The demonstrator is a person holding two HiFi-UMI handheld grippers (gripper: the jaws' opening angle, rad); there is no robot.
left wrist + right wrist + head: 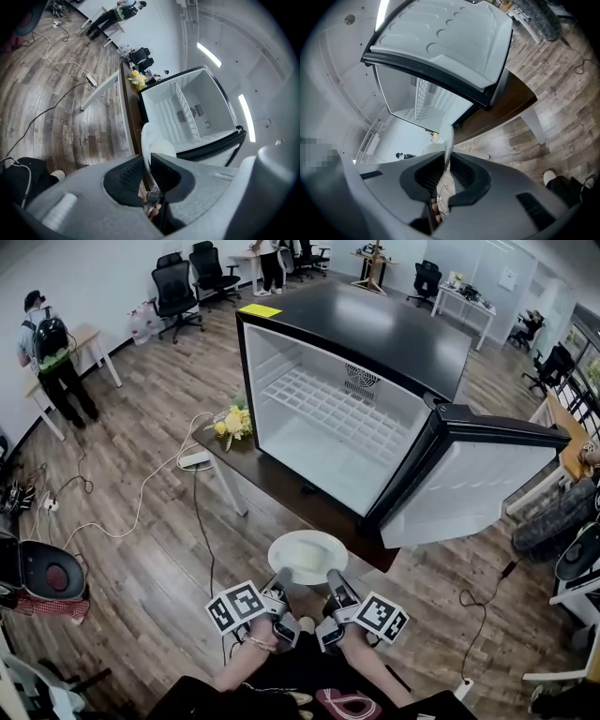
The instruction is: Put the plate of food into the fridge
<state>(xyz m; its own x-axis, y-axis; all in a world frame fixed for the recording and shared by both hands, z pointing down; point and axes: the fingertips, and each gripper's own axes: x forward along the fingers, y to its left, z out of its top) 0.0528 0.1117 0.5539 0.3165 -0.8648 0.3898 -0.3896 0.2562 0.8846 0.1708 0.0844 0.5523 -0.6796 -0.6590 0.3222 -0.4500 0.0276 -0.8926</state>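
head view: the plate (307, 557) is held in the air by both tools, just before the near edge of the dark table (272, 486) and outside the fridge (375, 329). the left gripper (279, 577) is clamped on the plate's near-left rim and the right gripper (334, 579) on its near-right rim. in each gripper view the thin white rim is seen pinched between ribbed pads. a pale mound of food (304, 561) is seen on the plate; what it is cannot be told.

the fridge is stood on the table with its opening turned toward the plate, and a white wire shelf (328, 409) is seen across its inside. the door (478, 479) is swung wide to the right, its lower corner near the right gripper's side, so room is tighter there. to the left, the wooden floor (141, 549) is crossed by cables (141, 493), and yellow flowers (232, 423) are set at the table's left corner, beside the fridge.

the shelf is shown edge-on in the left gripper view. the moulded ridges of the door's inner face and a white table leg (532, 124) are shown only in the right gripper view.
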